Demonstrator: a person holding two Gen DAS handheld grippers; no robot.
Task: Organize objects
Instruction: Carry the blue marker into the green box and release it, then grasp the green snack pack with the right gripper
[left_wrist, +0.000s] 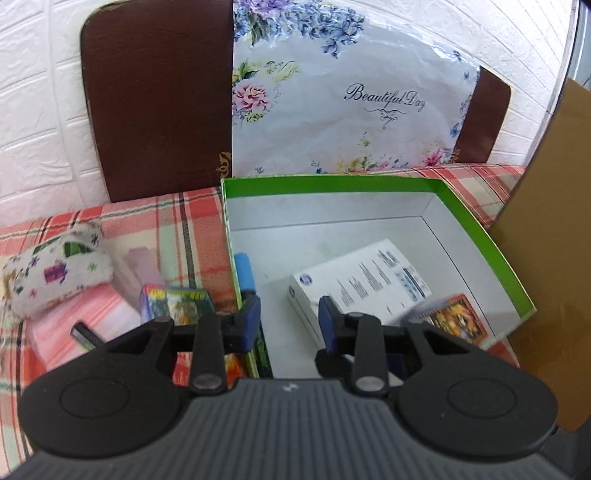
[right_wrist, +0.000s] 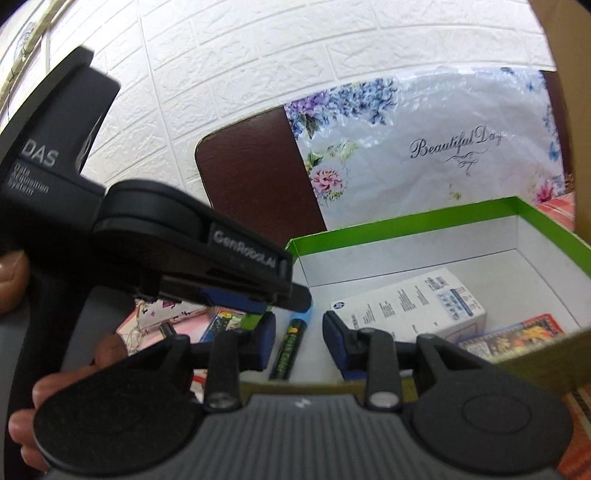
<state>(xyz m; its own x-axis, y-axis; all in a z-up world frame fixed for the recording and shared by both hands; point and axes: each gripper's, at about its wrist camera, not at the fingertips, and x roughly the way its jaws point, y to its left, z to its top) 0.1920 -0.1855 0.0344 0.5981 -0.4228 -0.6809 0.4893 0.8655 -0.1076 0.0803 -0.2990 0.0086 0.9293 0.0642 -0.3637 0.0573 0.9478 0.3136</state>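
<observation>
A green-rimmed box (left_wrist: 332, 179) with a white inside lies open on the plaid cloth. In it lie a white carton (left_wrist: 364, 282), a red picture card pack (left_wrist: 456, 317) and a blue-capped marker (left_wrist: 244, 271). My left gripper (left_wrist: 290, 317) is open and empty above the box's near left wall. My right gripper (right_wrist: 299, 341) is open and empty over the near wall, above the marker (right_wrist: 286, 354). The left gripper's body (right_wrist: 207, 254) crosses the right wrist view. Outside the box lie a green card pack (left_wrist: 173, 301), a patterned pouch (left_wrist: 55, 275) and a pink pack (left_wrist: 88, 321).
A brown chair back (left_wrist: 159, 103) with a flowered plastic bag (left_wrist: 332, 103) stands behind the box against a white brick wall. A brown cardboard panel (left_wrist: 546, 258) stands at the right.
</observation>
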